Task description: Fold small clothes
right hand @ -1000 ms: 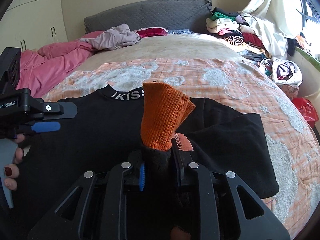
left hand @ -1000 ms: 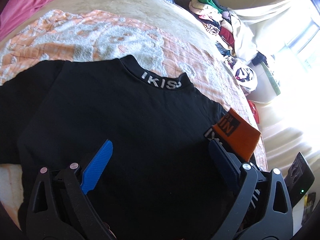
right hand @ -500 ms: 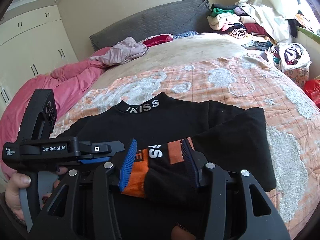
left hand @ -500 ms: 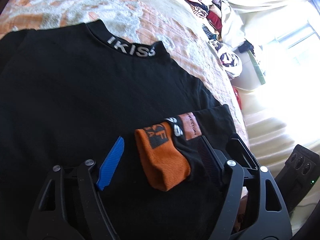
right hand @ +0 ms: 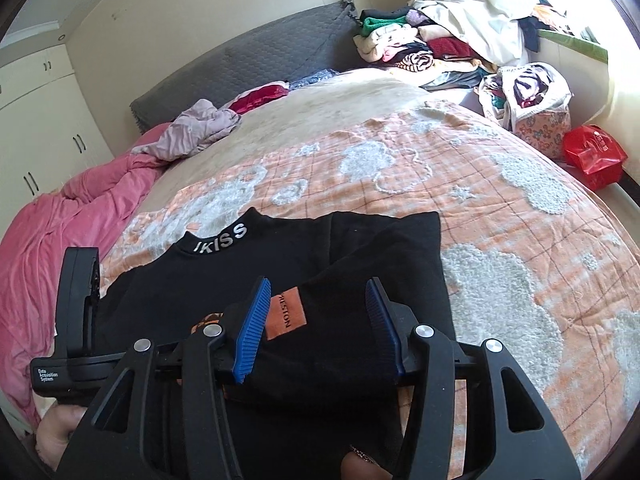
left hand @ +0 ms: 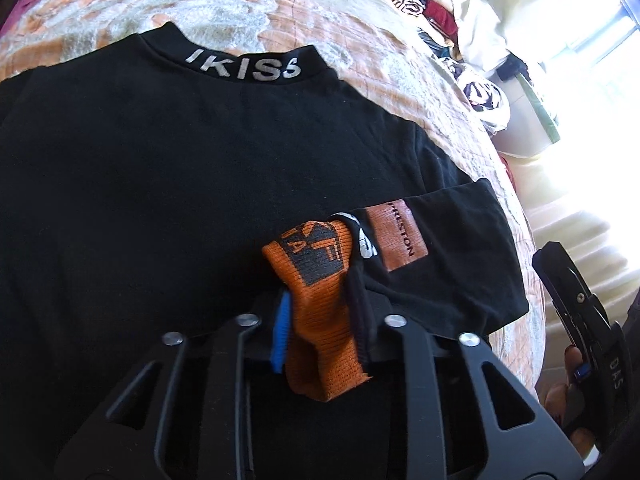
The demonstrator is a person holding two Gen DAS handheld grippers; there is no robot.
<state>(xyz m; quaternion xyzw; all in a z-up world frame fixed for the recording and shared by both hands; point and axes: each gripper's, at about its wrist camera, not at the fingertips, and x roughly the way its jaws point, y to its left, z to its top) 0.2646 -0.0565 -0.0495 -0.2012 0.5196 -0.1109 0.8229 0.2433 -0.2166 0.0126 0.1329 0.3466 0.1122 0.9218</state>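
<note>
Orange-and-black sock (left hand: 320,320), ribbed, dark lettering on the orange part, brown "PRESTON" patch; bunched and folded, lying on black top (left hand: 160,184); top spread flat on bed, "IKISS" on collar, sleeve folded inward.

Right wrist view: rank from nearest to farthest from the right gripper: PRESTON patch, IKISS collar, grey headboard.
From the right gripper:
1. PRESTON patch, just beside its left finger.
2. IKISS collar, farther up the black shirt, left.
3. Grey headboard, far end of the bed.

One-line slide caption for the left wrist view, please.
Left gripper, jaws closing on the orange sock atop the black shirt on the bed.
</note>
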